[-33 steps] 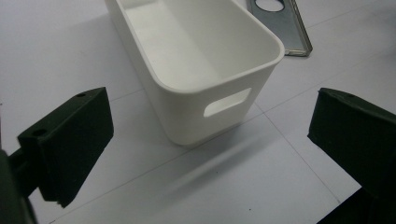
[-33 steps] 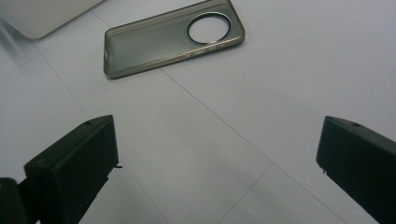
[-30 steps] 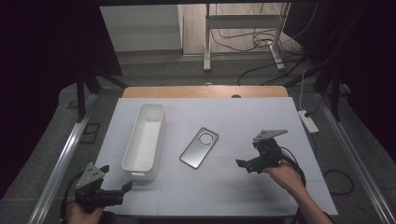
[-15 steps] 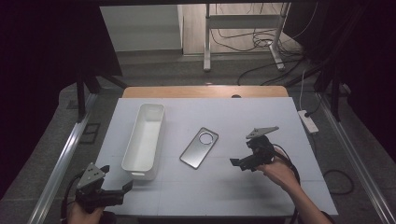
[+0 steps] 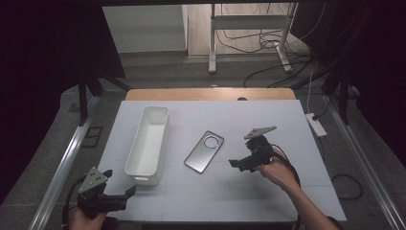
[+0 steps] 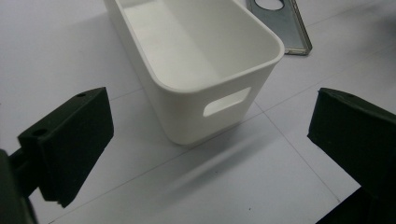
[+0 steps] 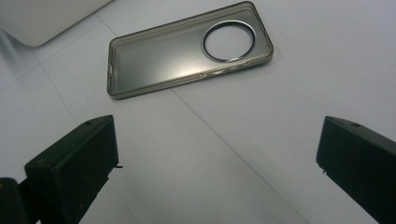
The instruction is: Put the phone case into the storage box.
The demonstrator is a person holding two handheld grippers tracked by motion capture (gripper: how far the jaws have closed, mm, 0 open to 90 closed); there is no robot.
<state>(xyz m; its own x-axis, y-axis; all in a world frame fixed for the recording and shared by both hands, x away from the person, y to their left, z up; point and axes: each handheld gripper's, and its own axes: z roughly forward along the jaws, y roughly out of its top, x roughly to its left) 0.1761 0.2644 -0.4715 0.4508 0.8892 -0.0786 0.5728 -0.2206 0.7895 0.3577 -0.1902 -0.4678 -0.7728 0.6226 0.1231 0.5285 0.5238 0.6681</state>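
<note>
A smoky grey, translucent phone case (image 5: 204,151) lies flat on the white table (image 5: 287,120), open side up, near the middle and set at a slant. It has a large round camera cutout ringed by a darker rim at its far end, rounded corners and a low raised lip all around; in the right gripper view the case (image 7: 187,49) looks glossy, with the white surface showing through its back and small side notches along one long edge. Just to its left, apart from it, stands a long white rectangular bin (image 5: 148,143), empty, with a slot handle in its near end wall (image 6: 226,101). The right gripper (image 5: 238,164) is held in a hand (image 5: 277,173) just right of the case, low over the table, its jaws spread wide and holding nothing. The left gripper (image 5: 125,193) sits at the near left corner of the table, pointing toward the bin's near end, its jaws likewise spread apart and empty.
</note>
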